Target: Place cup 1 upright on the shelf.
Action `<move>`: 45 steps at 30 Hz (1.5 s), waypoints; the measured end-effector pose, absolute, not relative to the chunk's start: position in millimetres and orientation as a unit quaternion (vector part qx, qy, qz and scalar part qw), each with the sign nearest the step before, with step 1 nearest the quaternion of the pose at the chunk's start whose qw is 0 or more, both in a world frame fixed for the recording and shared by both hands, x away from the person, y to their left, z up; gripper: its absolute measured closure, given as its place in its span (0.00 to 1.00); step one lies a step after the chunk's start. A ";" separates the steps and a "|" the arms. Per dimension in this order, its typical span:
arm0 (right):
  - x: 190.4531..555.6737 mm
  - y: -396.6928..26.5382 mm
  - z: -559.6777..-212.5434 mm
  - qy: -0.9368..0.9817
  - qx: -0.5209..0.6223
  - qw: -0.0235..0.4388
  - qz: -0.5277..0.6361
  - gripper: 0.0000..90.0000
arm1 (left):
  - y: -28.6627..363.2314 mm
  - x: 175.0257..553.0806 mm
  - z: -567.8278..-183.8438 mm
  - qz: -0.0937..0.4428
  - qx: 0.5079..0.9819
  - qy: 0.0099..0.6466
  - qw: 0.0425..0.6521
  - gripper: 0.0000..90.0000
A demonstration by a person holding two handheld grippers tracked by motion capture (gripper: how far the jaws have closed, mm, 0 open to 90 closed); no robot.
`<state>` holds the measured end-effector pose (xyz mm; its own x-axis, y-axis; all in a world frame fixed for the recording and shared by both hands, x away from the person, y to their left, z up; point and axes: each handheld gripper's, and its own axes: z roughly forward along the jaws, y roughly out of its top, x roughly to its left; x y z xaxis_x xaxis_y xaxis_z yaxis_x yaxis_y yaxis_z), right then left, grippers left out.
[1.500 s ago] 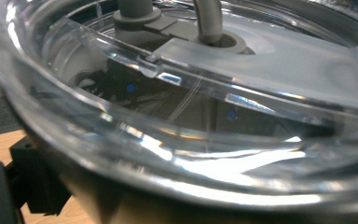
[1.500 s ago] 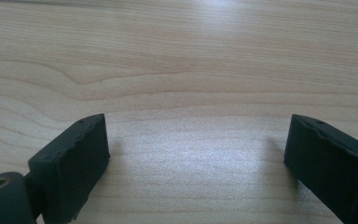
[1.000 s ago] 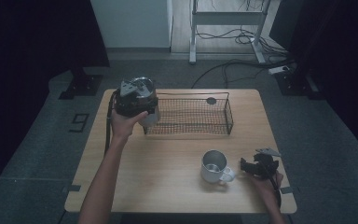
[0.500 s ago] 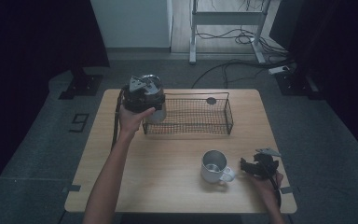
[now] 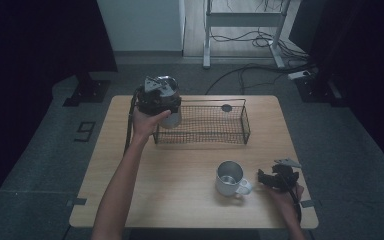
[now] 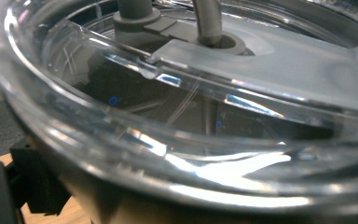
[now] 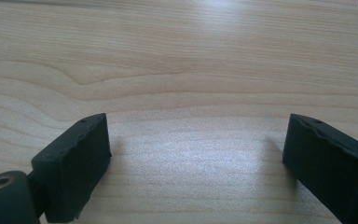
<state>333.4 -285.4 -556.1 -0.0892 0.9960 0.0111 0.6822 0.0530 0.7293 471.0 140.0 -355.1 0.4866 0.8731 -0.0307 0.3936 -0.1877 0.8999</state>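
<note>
The wooden table (image 5: 180, 165) is standing on a grey floor, with the person's forearms coming in over its near edge. A black wire basket (image 5: 207, 122) is sitting on the far half of the table, a small dark round piece (image 5: 226, 107) lying at its far right. A steel mug (image 5: 229, 178) is standing upright on the near right part of the table, well apart from the basket, its handle pointing near and right.

The left gripper (image 5: 161, 102) is being held up at the basket's left end, and it is carrying a steel cup with a clear lid (image 5: 169, 90) above that end, clear of the table. In the left gripper view the clear lid and its pale fittings are looming very close, so the jaws are pinching the cup.

The right gripper (image 5: 275, 178) is resting near the right edge, just right of the mug; its jaws are standing spread over bare wood, nothing between them
</note>
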 end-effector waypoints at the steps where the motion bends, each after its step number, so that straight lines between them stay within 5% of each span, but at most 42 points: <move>1: 333.4 -285.4 -556.1 0.676 0.621 0.264 0.297 0.08 | 139.6 472.3 -355.7 0.256 0.727 0.437 0.464 0.04; 45: 334.4 -285.5 -556.0 0.675 0.622 0.264 0.297 0.08 | 114.3 521.5 -379.1 0.244 0.736 0.451 0.442 0.04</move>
